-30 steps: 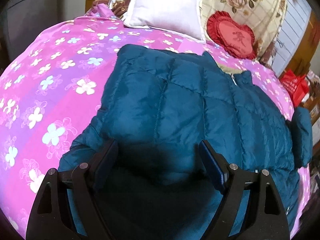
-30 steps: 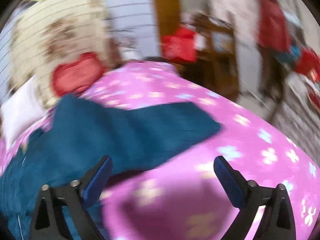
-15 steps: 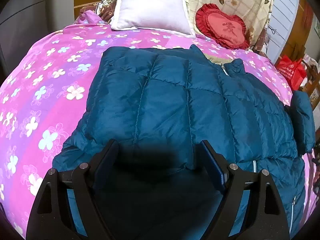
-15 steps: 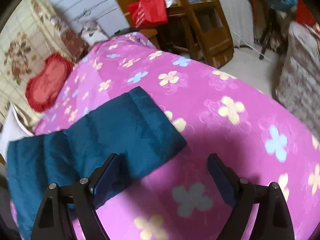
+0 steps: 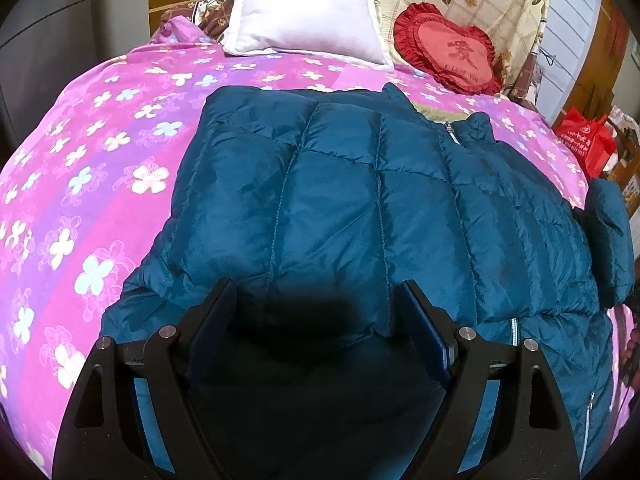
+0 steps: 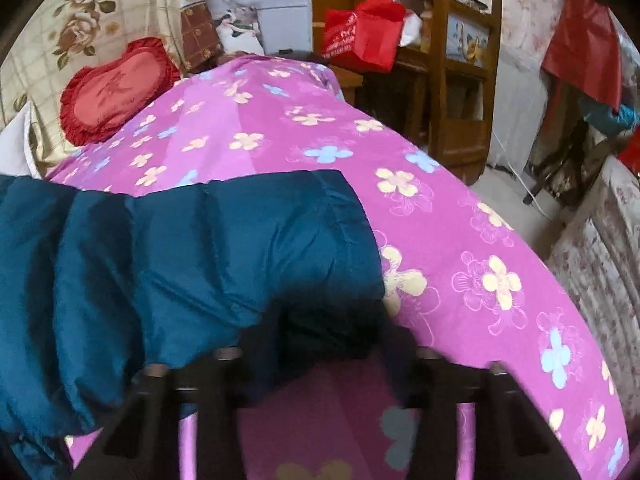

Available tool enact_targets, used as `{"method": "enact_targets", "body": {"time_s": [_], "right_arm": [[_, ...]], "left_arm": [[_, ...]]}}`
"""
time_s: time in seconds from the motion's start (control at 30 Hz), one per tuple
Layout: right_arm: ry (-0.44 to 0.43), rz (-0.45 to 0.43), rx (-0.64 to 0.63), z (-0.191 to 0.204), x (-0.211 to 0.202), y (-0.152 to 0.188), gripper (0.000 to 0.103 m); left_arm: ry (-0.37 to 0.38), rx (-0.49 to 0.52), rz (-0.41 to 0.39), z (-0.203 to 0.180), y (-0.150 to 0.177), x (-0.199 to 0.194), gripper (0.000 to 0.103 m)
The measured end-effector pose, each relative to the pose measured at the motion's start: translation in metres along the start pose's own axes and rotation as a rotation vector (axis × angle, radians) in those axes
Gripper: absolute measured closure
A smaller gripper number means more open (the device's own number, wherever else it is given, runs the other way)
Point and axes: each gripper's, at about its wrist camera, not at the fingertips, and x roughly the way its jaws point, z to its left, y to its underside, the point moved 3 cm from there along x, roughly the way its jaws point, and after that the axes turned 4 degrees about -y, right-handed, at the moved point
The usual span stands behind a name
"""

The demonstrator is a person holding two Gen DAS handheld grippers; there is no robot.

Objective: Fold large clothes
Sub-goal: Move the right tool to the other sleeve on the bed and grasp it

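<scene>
two grippers are over the teal quilted puffer jacket [image 5: 352, 200], which lies spread on the pink flower-print bedspread [image 5: 80, 184] with one side already folded over its middle. your left gripper [image 5: 316, 320] hangs with its jaws spread wide above the jacket's near folded edge; the pads press on nothing. your right gripper [image 6: 324, 344] has just been closing, and its jaws are now pinched on the end of the jacket's teal sleeve [image 6: 256, 248], which stretches out sideways from the jacket onto the bedspread; the view there is blurred. beyond the jacket's collar a white rectangular pillow [image 5: 304, 12] and a red heart-shaped frilled cushion [image 5: 448, 48] lean at the head of the bed. off the sleeve side of the jacket, past the bed's edge, a red shopping bag [image 6: 360, 32] sits by wooden furniture.
</scene>
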Motion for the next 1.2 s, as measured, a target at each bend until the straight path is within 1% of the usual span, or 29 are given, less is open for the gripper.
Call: {"method": "enact_targets", "body": {"time_s": [0.07,0.1,0.17,0.2,0.27,0.37,0.47,0.57,0.63,0.67,0.7,0.77,0.83,0.87,0.9,0.97,1.0,1.03,1.07,1.1,1.13,1.17,1.2], "right_arm": [[0.013,-0.046,-0.008,0.004,-0.015,-0.001,0.077],[0.015,-0.087,-0.013,0.006,-0.029,-0.001,0.079],[0.005,-0.13,-0.015,0.011,-0.047,-0.004,0.081],[-0.002,-0.158,-0.018,0.014,-0.061,-0.005,0.082],[-0.021,-0.182,-0.023,0.019,-0.079,-0.007,0.083],[-0.076,-0.231,-0.025,0.036,-0.112,-0.004,0.083],[-0.146,-0.283,-0.055,0.072,-0.141,0.009,0.083],[-0.232,-0.322,-0.084,0.122,-0.16,0.033,0.084],[-0.31,-0.323,-0.072,0.153,-0.164,0.05,0.084],[-0.324,-0.322,-0.082,0.167,-0.163,0.058,0.084],[-0.342,-0.318,-0.107,0.188,-0.161,0.068,0.088],[-0.397,-0.291,-0.14,0.219,-0.155,0.084,0.089],[-0.446,-0.259,-0.202,0.259,-0.149,0.104,0.089],[-0.467,-0.243,-0.224,0.27,-0.145,0.109,0.09],[-0.501,-0.219,-0.263,0.289,-0.142,0.117,0.091],[-0.523,-0.206,-0.327,0.311,-0.142,0.125,0.091],[-0.513,-0.215,-0.349,0.316,-0.143,0.126,0.091],[-0.471,-0.249,-0.346,0.315,-0.147,0.124,0.091],[-0.449,-0.27,-0.33,0.308,-0.15,0.124,0.091],[-0.404,-0.308,-0.298,0.296,-0.153,0.119,0.09],[-0.355,-0.344,-0.281,0.284,-0.156,0.114,0.087],[-0.292,-0.391,-0.265,0.269,-0.161,0.109,0.081],[-0.241,-0.434,-0.251,0.255,-0.166,0.103,0.057]], "left_arm": [[0.002,-0.007,0.001,0.0,0.0,-0.001,0.02],[0.005,-0.013,0.001,0.001,0.0,-0.001,0.02],[0.011,-0.026,0.002,0.003,0.0,-0.003,0.02],[0.014,-0.03,0.003,0.003,0.0,-0.004,0.02],[0.02,-0.036,0.004,0.004,0.0,-0.006,0.02],[0.022,-0.04,-0.001,0.005,-0.001,-0.008,0.02],[0.014,-0.04,-0.006,0.005,-0.002,-0.01,0.02],[0.02,-0.038,0.0,0.004,-0.001,-0.01,0.02],[0.034,-0.026,-0.005,0.001,-0.001,-0.011,0.02],[0.043,-0.014,-0.014,-0.002,-0.002,-0.013,0.02],[0.047,0.0,-0.022,-0.005,-0.002,-0.015,0.02],[0.06,0.032,-0.041,-0.011,-0.003,-0.019,0.02],[0.076,0.05,-0.049,-0.016,-0.004,-0.02,0.02],[0.085,0.055,-0.049,-0.018,-0.004,-0.02,0.02],[0.09,0.055,-0.046,-0.019,-0.004,-0.02,0.02],[0.095,0.048,-0.035,-0.018,-0.005,-0.017,0.02],[0.098,0.036,-0.024,-0.016,-0.006,-0.015,0.02],[0.101,0.025,-0.016,-0.014,-0.007,-0.013,0.02],[0.101,0.019,-0.013,-0.013,-0.007,-0.013,0.02],[0.096,0.013,-0.01,-0.011,-0.007,-0.012,0.02],[0.087,0.008,-0.01,-0.01,-0.007,-0.012,0.02],[0.08,0.004,-0.009,-0.009,-0.006,-0.011,0.02],[0.076,0.003,-0.007,-0.008,-0.006,-0.011,0.02]]}}
